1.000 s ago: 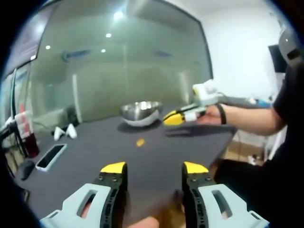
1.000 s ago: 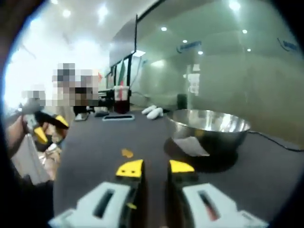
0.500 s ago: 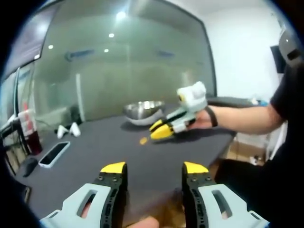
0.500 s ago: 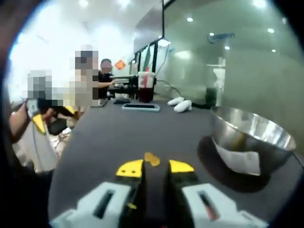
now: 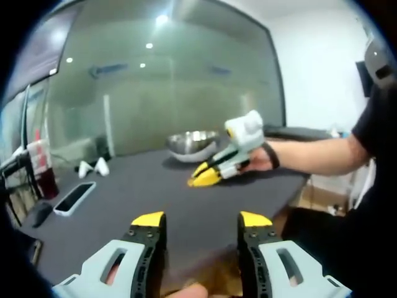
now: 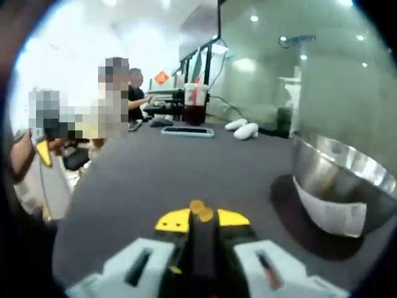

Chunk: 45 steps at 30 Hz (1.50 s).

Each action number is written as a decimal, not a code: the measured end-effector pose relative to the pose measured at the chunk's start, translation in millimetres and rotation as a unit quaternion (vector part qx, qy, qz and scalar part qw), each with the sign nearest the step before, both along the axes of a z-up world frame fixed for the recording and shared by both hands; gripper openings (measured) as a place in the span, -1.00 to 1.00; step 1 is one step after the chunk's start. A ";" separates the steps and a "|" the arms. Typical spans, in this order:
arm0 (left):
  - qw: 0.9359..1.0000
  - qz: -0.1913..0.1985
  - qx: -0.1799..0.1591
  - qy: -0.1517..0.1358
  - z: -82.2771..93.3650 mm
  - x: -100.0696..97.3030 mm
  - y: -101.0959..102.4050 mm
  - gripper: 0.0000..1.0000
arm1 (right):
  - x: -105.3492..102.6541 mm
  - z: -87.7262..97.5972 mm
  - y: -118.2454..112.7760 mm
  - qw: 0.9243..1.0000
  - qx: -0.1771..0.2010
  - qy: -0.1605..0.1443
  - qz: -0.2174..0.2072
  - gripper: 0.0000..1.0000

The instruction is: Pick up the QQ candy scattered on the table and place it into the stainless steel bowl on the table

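An orange QQ candy (image 6: 200, 210) lies on the dark table (image 6: 155, 180), pinched between the yellow tips of my right gripper (image 6: 203, 218), which is shut on it. The stainless steel bowl (image 6: 347, 186) stands just to the right of it. From the left gripper view, my right gripper (image 5: 200, 179) points down at the table in front of the bowl (image 5: 192, 144), held by a person's hand (image 5: 263, 158). Over the table's near edge, well short of the bowl, my left gripper (image 5: 201, 218) hangs open with nothing between its fingers.
A phone (image 5: 73, 197) lies at the table's left side, next to a dark mouse (image 5: 38, 214) and a cup of red drink (image 6: 195, 105). Two small white objects (image 6: 242, 128) sit near a glass wall. People sit beyond the table's far end.
My right gripper has moved forward and down from beside the bowl onto the orange candy, and its jaws have narrowed around it. The left gripper has barely moved.
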<state>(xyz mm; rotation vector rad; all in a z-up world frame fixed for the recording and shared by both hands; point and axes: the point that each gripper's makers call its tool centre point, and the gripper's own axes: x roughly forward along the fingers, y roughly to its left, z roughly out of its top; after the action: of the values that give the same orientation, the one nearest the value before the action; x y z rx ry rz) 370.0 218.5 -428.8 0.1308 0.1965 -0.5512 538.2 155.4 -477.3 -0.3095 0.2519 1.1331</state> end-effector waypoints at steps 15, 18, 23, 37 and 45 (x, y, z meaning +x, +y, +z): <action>1.000 0.006 0.001 0.002 -0.5 -1.3 4.0 -0.06 | 0.4 -2.5 7.0 1.000 0.002 0.018 0.009 -0.79; 1.000 0.006 0.002 0.001 -0.4 -1.2 4.5 -0.06 | -0.7 -2.3 7.0 1.000 0.004 0.020 0.008 -0.79; 1.000 0.006 0.004 0.001 0.3 0.0 3.6 -0.06 | -0.2 -2.0 6.9 0.999 0.012 0.034 0.002 -0.80; 1.000 -0.003 0.009 -0.007 8.0 -1.9 -4.6 -0.06 | -8.4 20.6 -14.5 1.000 0.019 0.004 -0.011 -0.80; 1.000 -0.004 0.010 -0.011 13.0 -4.6 -6.3 -0.06 | 4.3 39.9 -52.7 0.998 0.034 -0.020 -0.045 -0.80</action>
<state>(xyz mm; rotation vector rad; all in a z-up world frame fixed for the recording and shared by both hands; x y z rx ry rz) 365.4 212.2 -415.8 0.1580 0.1802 -0.5545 542.5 102.7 -437.4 -0.2587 0.1891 1.0432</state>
